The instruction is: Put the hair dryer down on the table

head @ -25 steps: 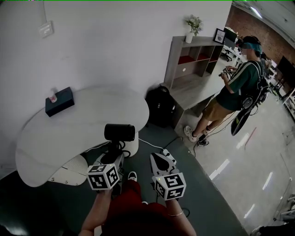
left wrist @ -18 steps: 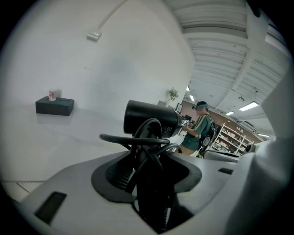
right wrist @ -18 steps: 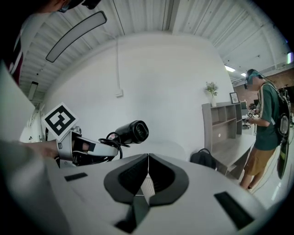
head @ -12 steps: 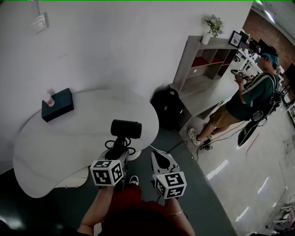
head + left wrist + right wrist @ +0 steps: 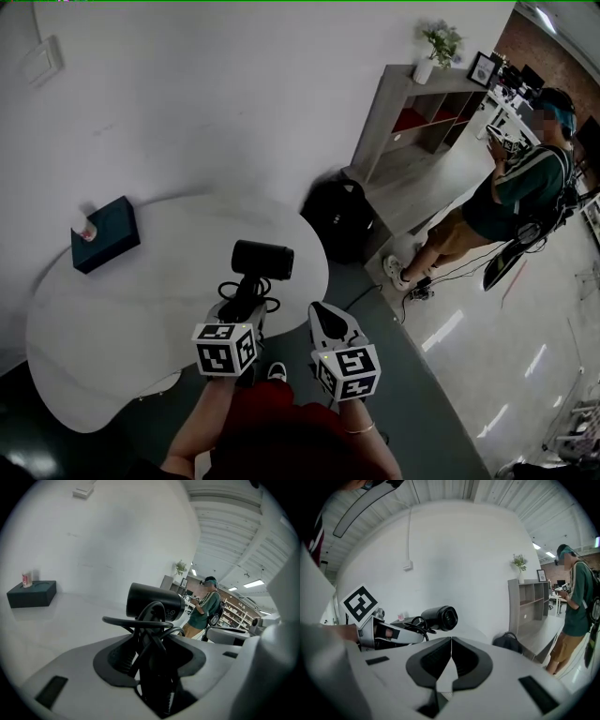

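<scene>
**Black dryer aloft, white bench waiting below**

Black and barrel-headed, the hair dryer (image 5: 262, 260) stands upright at the centre of the head view, above the near right edge of the rounded white bench (image 5: 122, 319) and not yet resting on it. The left gripper (image 5: 243, 302) has its jaws pinching the dryer's handle, with the cord (image 5: 140, 622) looped loosely round that same handle. The right gripper (image 5: 317, 311), just to the right, is empty, with its jaws pressed together.

The step in hand looks like the carry-over before the set-down. To do it well, bring the dryer further in from the edge, toward the bare middle of the bench and well apart from the dark tissue box (image 5: 103, 235) at the frame's left. Stood on its handle it would likely topple, so tilt it and lay it on its side. Spread the jaws only once the bench bears its weight, then draw back straight so the cord loops do not snag.
</scene>
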The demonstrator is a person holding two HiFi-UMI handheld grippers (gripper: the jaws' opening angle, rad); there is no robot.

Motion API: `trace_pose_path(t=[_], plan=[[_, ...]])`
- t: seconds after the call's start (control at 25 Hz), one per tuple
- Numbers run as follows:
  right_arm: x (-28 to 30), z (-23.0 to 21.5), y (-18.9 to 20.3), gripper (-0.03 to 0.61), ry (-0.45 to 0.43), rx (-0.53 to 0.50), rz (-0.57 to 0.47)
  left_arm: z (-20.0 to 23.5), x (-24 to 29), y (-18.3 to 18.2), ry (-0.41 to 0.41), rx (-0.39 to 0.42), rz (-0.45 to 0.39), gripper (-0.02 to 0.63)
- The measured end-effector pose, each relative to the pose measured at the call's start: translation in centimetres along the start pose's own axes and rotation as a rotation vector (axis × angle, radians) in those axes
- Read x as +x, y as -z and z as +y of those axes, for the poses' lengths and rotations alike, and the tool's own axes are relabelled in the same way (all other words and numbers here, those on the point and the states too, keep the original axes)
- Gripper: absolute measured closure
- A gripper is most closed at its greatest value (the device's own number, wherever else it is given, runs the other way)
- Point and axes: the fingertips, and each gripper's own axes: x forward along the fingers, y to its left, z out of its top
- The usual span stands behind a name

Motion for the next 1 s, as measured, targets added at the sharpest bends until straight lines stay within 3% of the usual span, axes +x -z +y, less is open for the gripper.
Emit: trace_pose_path(t=[0.44,1.0], plan=[[3.2,-1.1,-0.8,0.563,0.042,0.013,0.017,1.6,3.6,-2.0,0.017,0.067,0.028,0.406],[5.1,-4.9,-2.4,0.563,0.053,0.02,0.001,0.9,7.1,-2.9,0.009,0.064,0.044,0.407]])
